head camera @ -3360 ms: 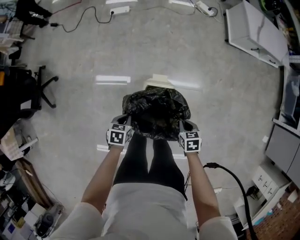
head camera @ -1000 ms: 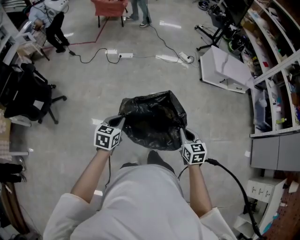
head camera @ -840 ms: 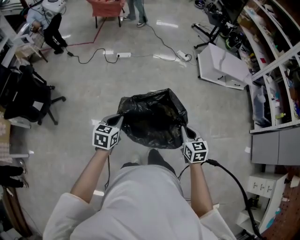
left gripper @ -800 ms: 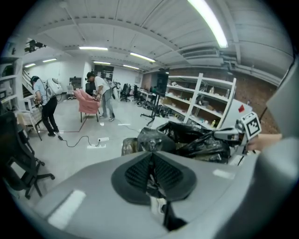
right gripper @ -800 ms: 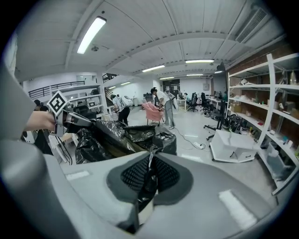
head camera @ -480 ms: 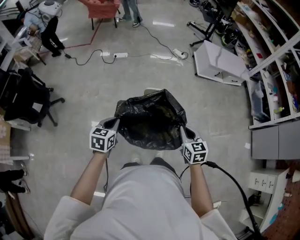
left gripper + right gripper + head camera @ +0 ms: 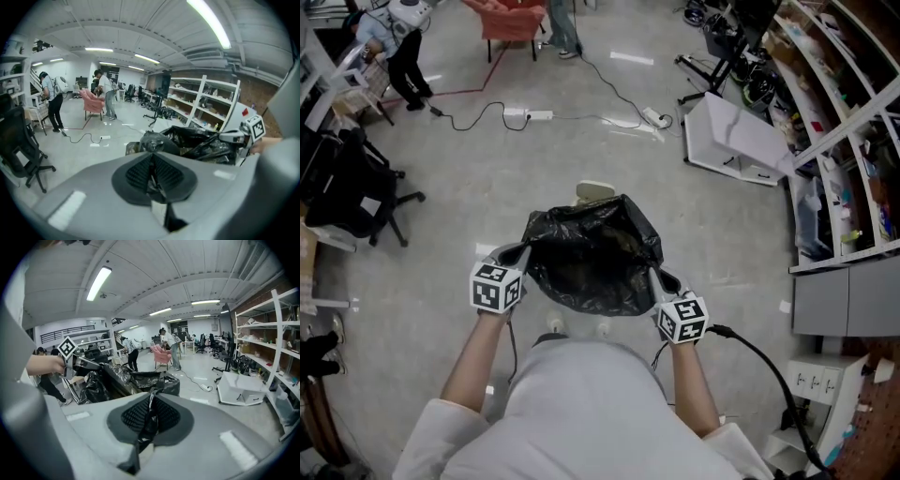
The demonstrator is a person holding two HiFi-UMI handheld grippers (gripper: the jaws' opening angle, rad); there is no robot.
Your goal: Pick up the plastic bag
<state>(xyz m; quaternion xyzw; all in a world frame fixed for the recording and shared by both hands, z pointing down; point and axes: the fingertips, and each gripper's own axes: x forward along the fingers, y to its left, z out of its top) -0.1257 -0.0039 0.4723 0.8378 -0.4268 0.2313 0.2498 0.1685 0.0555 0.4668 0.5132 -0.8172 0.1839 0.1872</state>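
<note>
Black crinkled plastic bag [image 7: 592, 262]: I logged it at the centre of the head view, held up in front of the person's torso and above the grey floor [image 7: 469, 225]. It hung stretched between both tongs with its mouth gaping upward.

Left tongs [image 7: 521, 253]: clenched on the bag's left rim, left of centre in the head view. In the left gripper view I noted a fold of black film pinched between the ribbed pads [image 7: 138, 172], jaws together on it.

Right tongs [image 7: 658, 276]: clenched on the bag's right rim, right of centre. In the right gripper view a strip of the film ran down between the pads [image 7: 166, 416], which were closed upon it.

Marker cubes: one on each tongs, the left cube [image 7: 497, 287] and the right cube [image 7: 681, 319], both just below the bag's lower edge.

Black cable [image 7: 764, 361]: trailed from the right tongs toward the lower right corner.

Pale beige object [image 7: 593, 190]: on the floor just beyond the bag's far edge; I could not identify it.

Black office chair [image 7: 356, 192]: left edge of the frame.

White power strip [image 7: 540, 115]: upper left of centre, on a dark lead.

White panel unit [image 7: 736, 141]: lying on the floor, upper right.

Shelving [image 7: 853, 112]: along the right edge.

Pink chair [image 7: 511, 17]: top edge, with a standing person [image 7: 565, 23] beside it.
</note>
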